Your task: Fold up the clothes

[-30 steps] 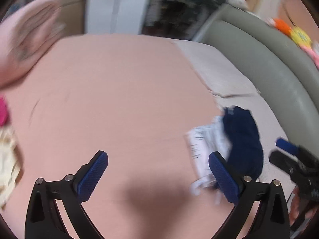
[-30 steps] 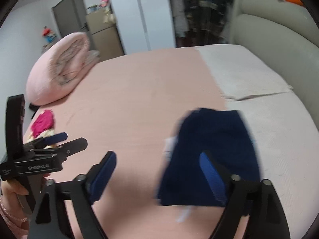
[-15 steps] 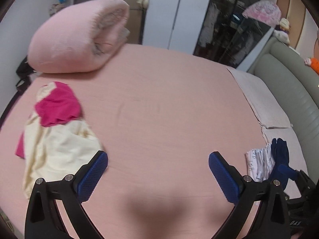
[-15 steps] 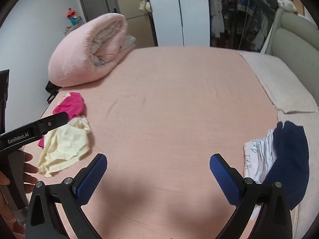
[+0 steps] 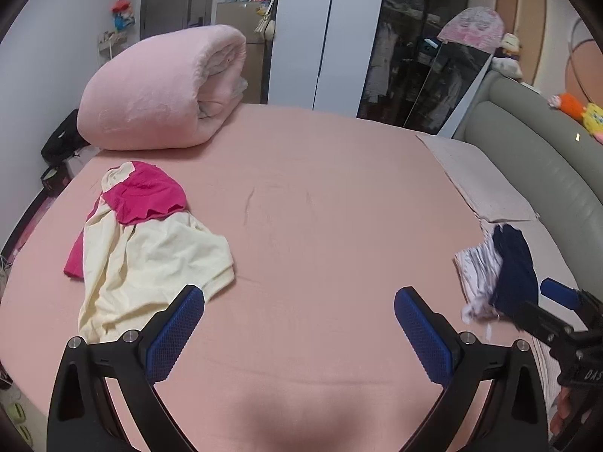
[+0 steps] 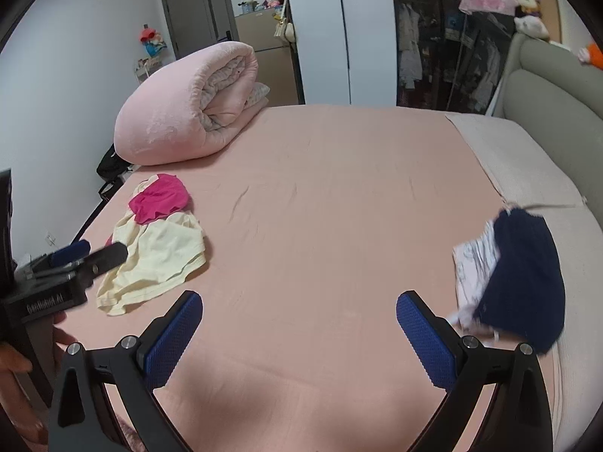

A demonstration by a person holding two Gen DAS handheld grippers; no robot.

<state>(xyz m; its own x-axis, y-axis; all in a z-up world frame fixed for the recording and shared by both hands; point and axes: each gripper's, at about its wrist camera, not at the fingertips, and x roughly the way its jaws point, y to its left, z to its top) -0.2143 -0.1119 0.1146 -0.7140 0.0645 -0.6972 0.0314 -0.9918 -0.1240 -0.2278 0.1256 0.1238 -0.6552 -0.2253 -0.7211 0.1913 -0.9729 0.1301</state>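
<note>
A pale yellow garment (image 5: 150, 260) lies crumpled on the left of the pink bed, with a magenta garment (image 5: 145, 192) on top of it; both also show in the right wrist view (image 6: 158, 256) (image 6: 160, 197). A folded navy garment (image 5: 514, 267) lies on a white patterned one (image 5: 476, 273) at the right, also in the right wrist view (image 6: 525, 278). My left gripper (image 5: 299, 324) is open and empty, above the bed's near middle. My right gripper (image 6: 299, 324) is open and empty too, left of the navy stack.
A rolled pink duvet (image 5: 162, 94) sits at the far left of the bed (image 5: 320, 196). A grey padded headboard (image 5: 546, 158) runs along the right, with a beige cover (image 5: 478, 180) beside it. Wardrobes (image 5: 410, 49) stand behind.
Both grippers swung left and pulled back from the navy stack, which now lies still at the right. The yellow and magenta garments came into view. Both grippers stayed open.
</note>
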